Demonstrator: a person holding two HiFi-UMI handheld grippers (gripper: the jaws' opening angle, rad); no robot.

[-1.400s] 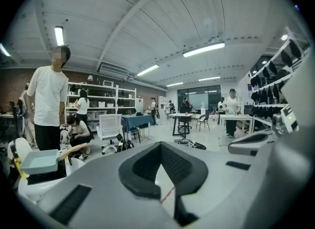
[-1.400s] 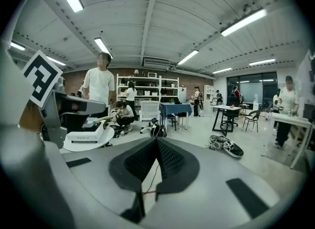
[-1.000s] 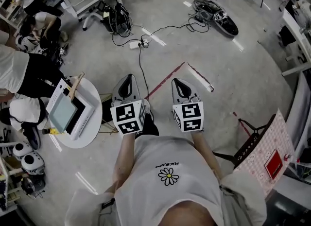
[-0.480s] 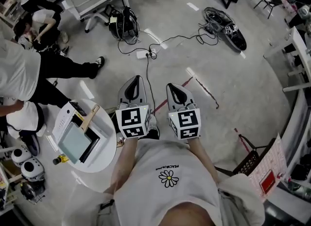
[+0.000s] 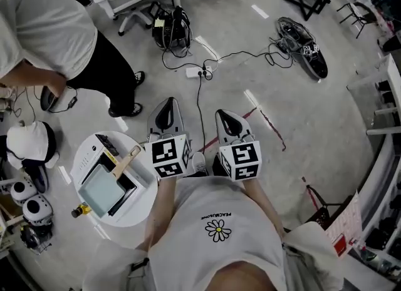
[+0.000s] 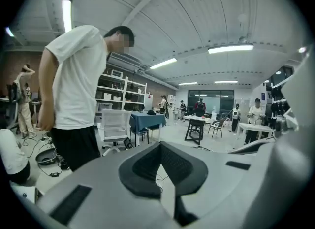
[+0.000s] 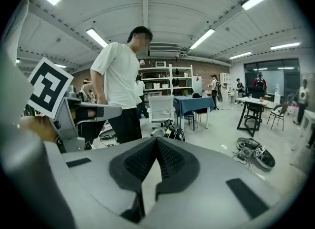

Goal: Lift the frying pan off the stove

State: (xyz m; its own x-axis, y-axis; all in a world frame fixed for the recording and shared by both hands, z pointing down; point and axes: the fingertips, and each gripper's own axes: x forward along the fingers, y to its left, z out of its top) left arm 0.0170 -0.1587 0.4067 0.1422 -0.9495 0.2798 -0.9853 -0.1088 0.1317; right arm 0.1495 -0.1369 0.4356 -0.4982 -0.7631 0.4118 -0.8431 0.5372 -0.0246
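The left gripper point(image 5: 165, 109) and right gripper point(image 5: 228, 121), both closed and empty, point up-frame at centre, while the square frying pan point(image 5: 103, 191) sits on the stove point(image 5: 86, 159) at lower left, its wooden handle point(image 5: 126, 162) angled toward the nearer left gripper.

Square frying pan point(image 5: 104, 191) atop white stove point(image 5: 87, 159)

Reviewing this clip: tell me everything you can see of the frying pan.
The frying pan is square, with a dark rim, a pale grey inside that looks empty, and a light wooden handle angled toward the left claw, which is apart from it. It sits flat on the white stove on the round white table. Only the head view shows it.
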